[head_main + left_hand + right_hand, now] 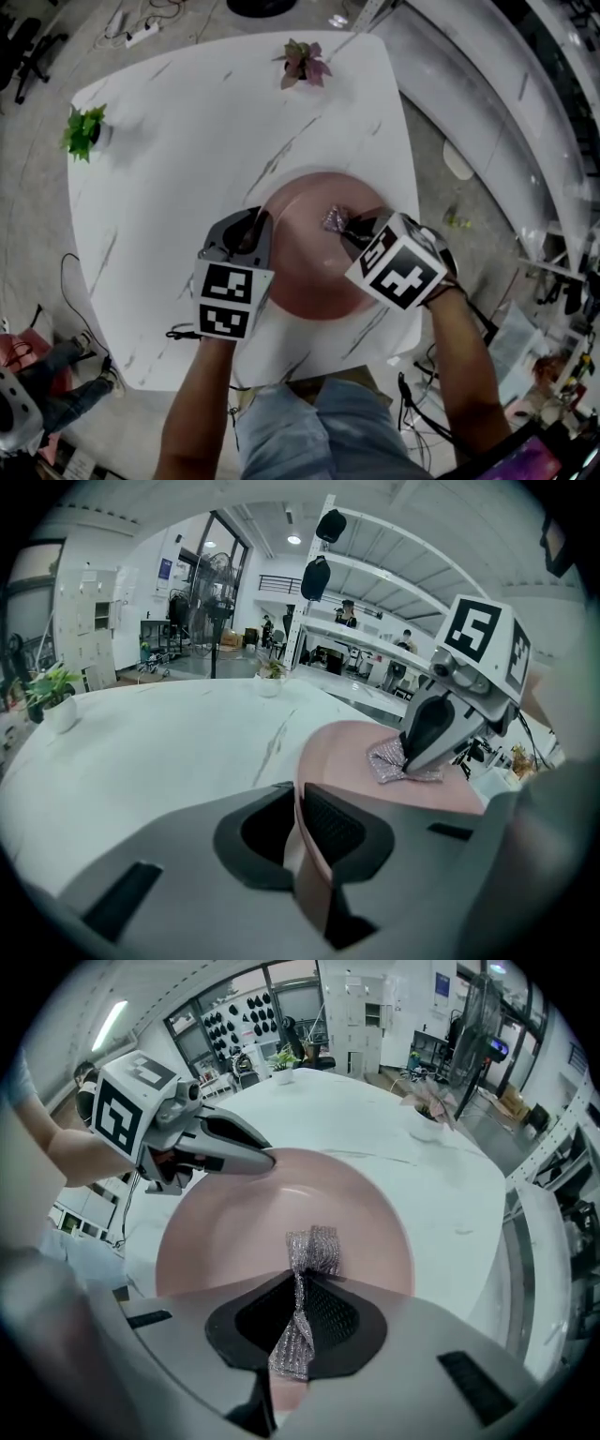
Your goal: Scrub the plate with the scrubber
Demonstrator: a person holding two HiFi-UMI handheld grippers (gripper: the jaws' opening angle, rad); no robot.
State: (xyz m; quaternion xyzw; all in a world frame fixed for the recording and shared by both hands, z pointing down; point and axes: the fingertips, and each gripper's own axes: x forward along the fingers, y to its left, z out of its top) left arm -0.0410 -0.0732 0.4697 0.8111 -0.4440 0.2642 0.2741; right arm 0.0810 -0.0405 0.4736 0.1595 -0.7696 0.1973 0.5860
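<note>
At front edge of table (187, 169), my left gripper (298, 841) jaws clamp pink plate (349, 752) rim, right gripper (296, 1324) jaws pinch silver scrubber (315, 1251) on it.

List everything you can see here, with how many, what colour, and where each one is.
table: one, white with grey veins, under everything
plate: one, pink, near edge of the table
scrubber: one, silver mesh, on the plate
green plant: one, white pot, far left corner of the table
pink-leaved plant: one, far edge of the table
left gripper: one, grey, clamped on the plate's left rim
right gripper: one, grey, shut on the scrubber
</note>
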